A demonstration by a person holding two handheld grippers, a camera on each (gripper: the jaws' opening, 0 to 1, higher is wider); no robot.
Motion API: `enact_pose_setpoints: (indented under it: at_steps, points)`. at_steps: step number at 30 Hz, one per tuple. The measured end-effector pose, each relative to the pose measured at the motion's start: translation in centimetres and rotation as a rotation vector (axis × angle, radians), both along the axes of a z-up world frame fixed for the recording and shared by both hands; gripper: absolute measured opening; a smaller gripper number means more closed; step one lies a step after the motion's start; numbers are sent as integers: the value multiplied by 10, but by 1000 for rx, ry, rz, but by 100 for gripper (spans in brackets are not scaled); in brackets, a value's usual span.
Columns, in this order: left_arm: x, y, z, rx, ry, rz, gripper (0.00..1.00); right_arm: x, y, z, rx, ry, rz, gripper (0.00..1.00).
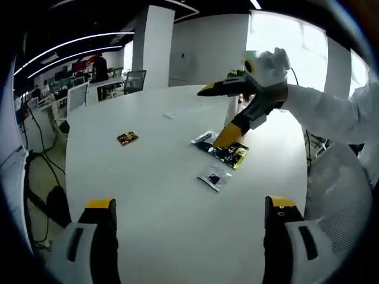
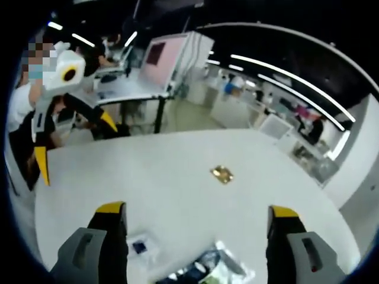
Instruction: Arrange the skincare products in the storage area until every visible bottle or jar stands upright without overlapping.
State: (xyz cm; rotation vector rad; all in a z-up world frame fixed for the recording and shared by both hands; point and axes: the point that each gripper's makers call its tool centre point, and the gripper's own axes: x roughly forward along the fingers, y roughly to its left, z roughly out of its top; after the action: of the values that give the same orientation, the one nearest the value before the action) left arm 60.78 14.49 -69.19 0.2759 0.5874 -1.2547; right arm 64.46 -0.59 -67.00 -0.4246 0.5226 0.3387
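- My left gripper (image 1: 189, 204) hovers over the round white table (image 1: 148, 195), jaws spread wide with nothing between them.
- My right gripper (image 2: 197, 210) is likewise wide open and empty; in the left gripper view it (image 1: 218, 115) reaches down, its lower tip at the black-and-yellow sachet (image 1: 228, 154).
- A clear sachet (image 1: 214, 177) lies just beside that one, nearer me.
- A small brown-gold packet (image 1: 127, 138) lies well apart to their left.

No text, label or number can be read: the print on the black-and-yellow sachet (image 1: 228, 154) near the table's (image 1: 148, 201) middle is blurred.
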Motion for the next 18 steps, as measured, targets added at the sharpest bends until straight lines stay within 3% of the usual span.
enact_pose_setpoints:
  at_steps: [9,14,18]
  points:
    - [2,3,-6,-12,15,19,98,30,-3,-11,3,15,-1,94]
    - [0,7,-11,-17,26,31,97,45,-4,-17,65,40,-19,95]
    - [1,9,-15,-23,35,47,97,57,-3,-22,64,43,-16,95]
